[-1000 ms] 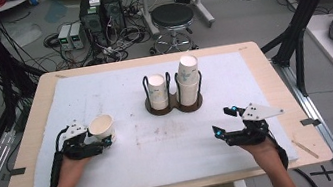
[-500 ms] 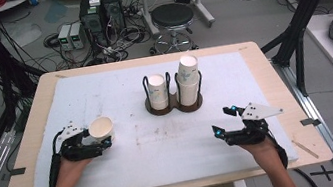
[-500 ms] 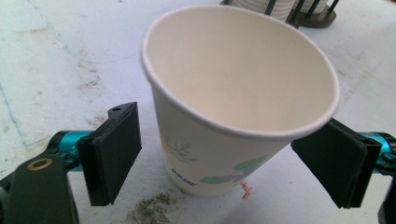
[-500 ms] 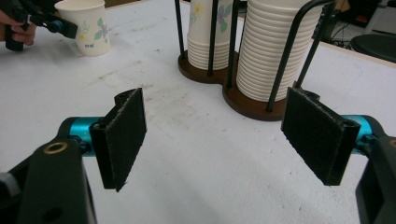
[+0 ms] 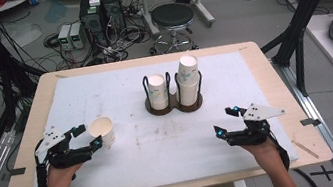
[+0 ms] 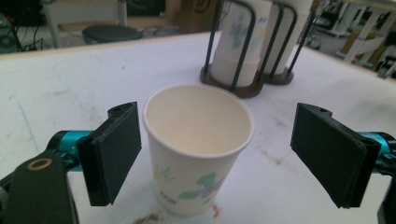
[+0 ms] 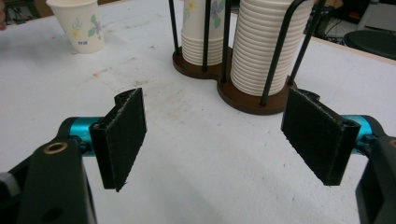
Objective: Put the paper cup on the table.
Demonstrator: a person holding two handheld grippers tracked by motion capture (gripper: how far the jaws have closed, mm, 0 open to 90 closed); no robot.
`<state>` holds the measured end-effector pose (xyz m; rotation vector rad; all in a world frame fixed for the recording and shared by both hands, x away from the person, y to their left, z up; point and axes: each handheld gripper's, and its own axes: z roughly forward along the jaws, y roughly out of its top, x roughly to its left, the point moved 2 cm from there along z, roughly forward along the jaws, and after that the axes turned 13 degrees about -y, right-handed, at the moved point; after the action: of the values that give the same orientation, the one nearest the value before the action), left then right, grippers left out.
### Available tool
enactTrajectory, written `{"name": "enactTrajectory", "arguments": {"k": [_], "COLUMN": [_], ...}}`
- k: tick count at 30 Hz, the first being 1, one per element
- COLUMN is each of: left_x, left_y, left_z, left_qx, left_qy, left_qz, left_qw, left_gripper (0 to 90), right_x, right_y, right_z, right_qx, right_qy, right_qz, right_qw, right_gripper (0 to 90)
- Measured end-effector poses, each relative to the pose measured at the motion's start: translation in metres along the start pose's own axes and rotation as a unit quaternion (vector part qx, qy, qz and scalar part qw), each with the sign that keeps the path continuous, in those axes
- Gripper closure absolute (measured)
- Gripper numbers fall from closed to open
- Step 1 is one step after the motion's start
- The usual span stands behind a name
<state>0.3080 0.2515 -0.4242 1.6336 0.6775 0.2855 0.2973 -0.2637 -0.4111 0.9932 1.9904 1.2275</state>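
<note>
A single white paper cup (image 5: pixel 102 131) with a flower print stands upright on the white mat at the left. My left gripper (image 5: pixel 88 137) is open, its jaws on either side of the cup (image 6: pixel 198 149) with gaps on both sides. A dark double cup holder (image 5: pixel 174 103) at mid-table carries two stacks of paper cups (image 5: pixel 188 79), the right stack taller. My right gripper (image 5: pixel 226 121) rests open at the right front, jaws pointing toward the holder (image 7: pixel 252 100), nothing between them. The lone cup (image 7: pixel 79 24) shows far off in the right gripper view.
The white mat (image 5: pixel 162 144) covers most of the wooden table (image 5: pixel 274 81). Beyond the far edge stand a black stool (image 5: pixel 172 17), electronics boxes (image 5: pixel 100 10) and cables on the floor. A black frame post (image 5: pixel 306 15) rises at the right.
The cup has gone from tilted in the left gripper to standing upright on the mat, and the left jaws have opened off it. The right gripper has stayed put.
</note>
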Motion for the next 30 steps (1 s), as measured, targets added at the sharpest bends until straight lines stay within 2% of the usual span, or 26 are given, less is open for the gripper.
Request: {"name": "enactTrajectory", "arguments": {"k": [3, 6, 11, 15, 21, 30], "left_x": [-0.006, -0.011, -0.012, -0.01, -0.009, -0.012], "left_y": [0.006, 0.009, 0.008, 0.007, 0.005, 0.005], "left_z": [0.0, 0.0, -0.008, -0.012, -0.01, -0.014], "left_qx": [-0.029, -0.04, -0.045, -0.054, -0.05, -0.053], "left_qy": [-0.019, -0.025, -0.018, -0.012, -0.016, -0.015], "left_qz": [0.009, 0.022, 0.027, 0.021, 0.024, 0.027], "left_qw": [0.9994, 0.9986, 0.9985, 0.9982, 0.9984, 0.9981], "left_gripper": [16.2, 16.2, 16.5, 16.6, 16.6, 17.3], "right_x": [-0.001, -0.005, -0.01, -0.012, -0.013, -0.012], "right_y": [-0.003, -0.006, -0.009, -0.011, -0.011, -0.012], "right_z": [-0.001, -0.002, -0.007, -0.009, -0.015, -0.019], "right_qx": [0.014, 0.018, 0.018, 0.019, 0.019, 0.017], "right_qy": [-0.011, -0.02, -0.031, -0.035, -0.051, -0.057], "right_qz": [0.002, 0.009, 0.023, 0.018, 0.018, 0.023], "right_qw": [0.9998, 0.9996, 0.9991, 0.9991, 0.9984, 0.998], "right_gripper": [22.8, 22.7, 22.2, 22.2, 22.2, 22.3]}}
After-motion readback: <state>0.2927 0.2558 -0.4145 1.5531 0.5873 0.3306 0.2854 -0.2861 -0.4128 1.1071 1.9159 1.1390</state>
